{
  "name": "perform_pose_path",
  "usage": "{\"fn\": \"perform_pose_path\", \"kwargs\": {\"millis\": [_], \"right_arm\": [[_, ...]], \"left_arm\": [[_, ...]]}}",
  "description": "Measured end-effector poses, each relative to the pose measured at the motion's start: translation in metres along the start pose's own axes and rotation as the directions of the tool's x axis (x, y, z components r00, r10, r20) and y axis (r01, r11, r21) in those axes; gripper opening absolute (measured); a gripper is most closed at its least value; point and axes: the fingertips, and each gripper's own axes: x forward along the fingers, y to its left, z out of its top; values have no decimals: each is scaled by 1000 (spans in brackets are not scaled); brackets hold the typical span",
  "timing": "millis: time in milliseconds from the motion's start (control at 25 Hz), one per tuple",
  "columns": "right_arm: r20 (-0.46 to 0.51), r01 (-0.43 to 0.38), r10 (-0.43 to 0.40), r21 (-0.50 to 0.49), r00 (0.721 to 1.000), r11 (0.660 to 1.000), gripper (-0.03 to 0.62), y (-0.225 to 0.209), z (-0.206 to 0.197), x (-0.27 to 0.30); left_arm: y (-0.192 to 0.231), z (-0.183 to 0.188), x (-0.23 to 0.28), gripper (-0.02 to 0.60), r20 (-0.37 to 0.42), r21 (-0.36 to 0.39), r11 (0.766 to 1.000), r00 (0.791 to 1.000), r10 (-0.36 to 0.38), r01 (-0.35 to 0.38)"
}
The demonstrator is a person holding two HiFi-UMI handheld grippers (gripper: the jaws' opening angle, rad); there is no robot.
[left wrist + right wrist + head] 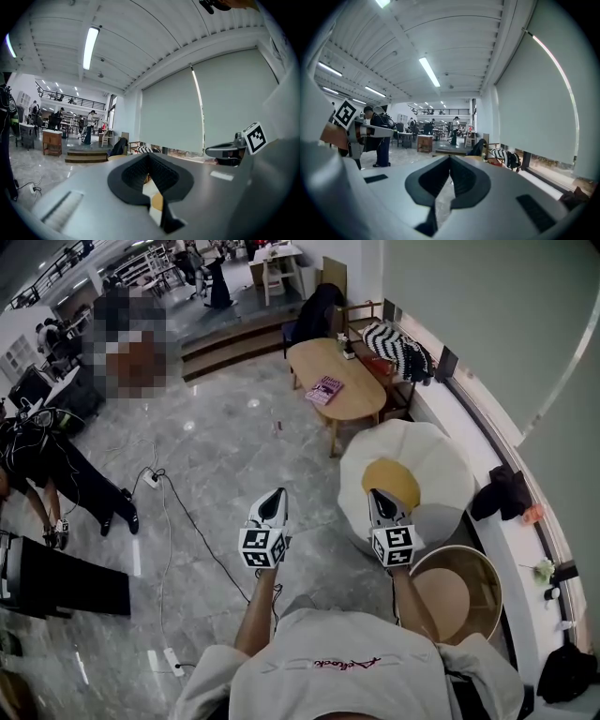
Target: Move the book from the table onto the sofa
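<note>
The book lies flat on the oval worktop, close to the long edge that faces the open floor and nearer the end that points this way. It has a pink cover with dark marks on it. It looks thin and light, more like a soft picture book than a thick one, so it may bend and droop if it is held by one corner. The cover looks smooth and may slip. A good place to take it is the side that sits by the worktop's edge, pinching cover and pages together, maybe with one claw on each side.

The worktop is pale wood, smooth, with round ends and thin legs. Past its far end a black-and-white striped cloth hangs in soft folds.

Nearer this way sits a big puffy seat shaped like a fried egg, white with a yellow middle. It may be the sofa. It looks squashy, so the book will land gently.

The floor is grey, shiny stone.

The left claw and the right claw are both pressed together with nothing in them, well apart from the book.
</note>
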Motion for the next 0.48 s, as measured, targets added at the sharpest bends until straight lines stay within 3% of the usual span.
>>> {"fn": "perform_pose_path", "kwargs": {"millis": [480], "right_arm": [[-6, -12, 12, 0, 1000, 1000, 8, -5, -5, 18]], "left_arm": [[12, -8, 16, 9, -17, -11, 1000, 1000, 20, -20]]}}
